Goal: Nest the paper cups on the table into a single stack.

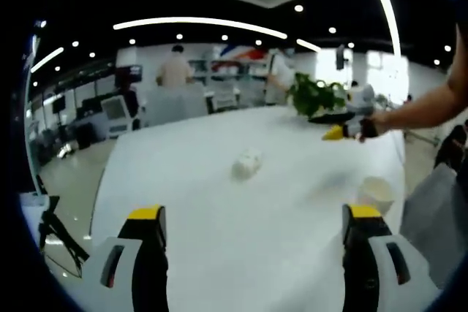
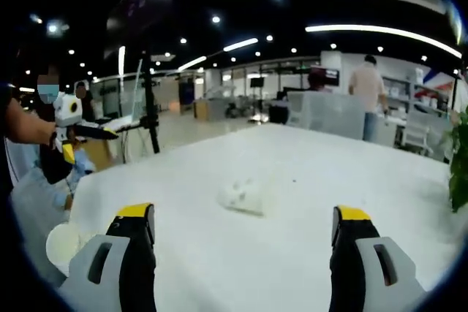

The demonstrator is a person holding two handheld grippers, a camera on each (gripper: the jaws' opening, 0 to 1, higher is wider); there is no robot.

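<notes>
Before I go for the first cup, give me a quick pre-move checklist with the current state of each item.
1. Left gripper open, nothing between its fingers: ok.
2. Right gripper open, nothing between its fingers: ok.
3. Lying cup in sight mid-table, on its side, nothing touching it: ok.
4. Upright cup in sight near the table edge, mouth up: ok.
5. Cups already nested: not ok, they sit apart.
6. Whether the lying piece is one cup or several: cannot tell, too blurred.
</notes>
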